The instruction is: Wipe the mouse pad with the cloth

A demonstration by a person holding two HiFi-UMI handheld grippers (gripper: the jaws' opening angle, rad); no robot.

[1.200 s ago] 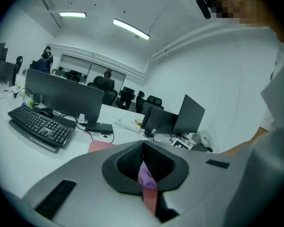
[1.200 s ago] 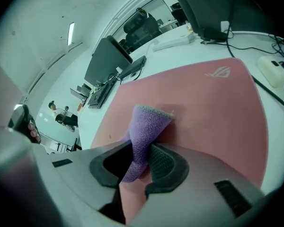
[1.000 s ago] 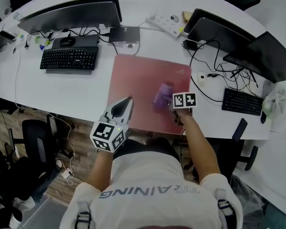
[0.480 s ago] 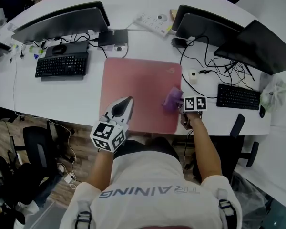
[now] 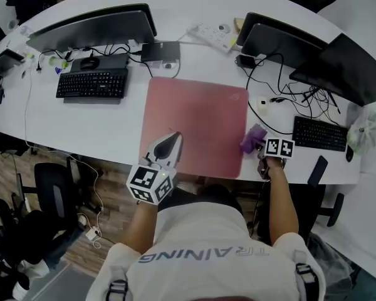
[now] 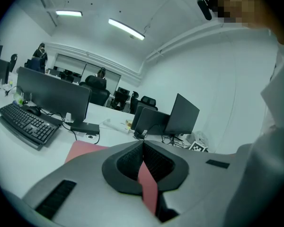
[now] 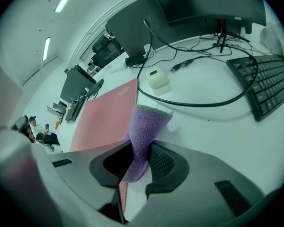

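The pink mouse pad (image 5: 191, 121) lies flat on the white desk in front of me, and its surface also shows in the right gripper view (image 7: 104, 115). My right gripper (image 5: 261, 144) is shut on a purple cloth (image 5: 253, 138), which hangs at the pad's right edge, partly over the bare desk. In the right gripper view the cloth (image 7: 144, 126) stands pinched between the jaws of the right gripper (image 7: 139, 162). My left gripper (image 5: 173, 138) hovers over the pad's near left corner. Its jaws meet at the tips of the left gripper (image 6: 143, 144), with nothing held.
A black keyboard (image 5: 91, 83) and monitor (image 5: 91, 27) stand left of the pad. To the right are a second keyboard (image 5: 318, 133), monitors (image 5: 279, 39), looping cables (image 5: 282, 102), a small white device (image 5: 261, 102) and a phone (image 5: 316, 170). A power strip (image 5: 213, 35) lies behind.
My right gripper has swept the cloth to the right, from the pad's middle to its right edge. The left gripper has stayed over the near left corner.
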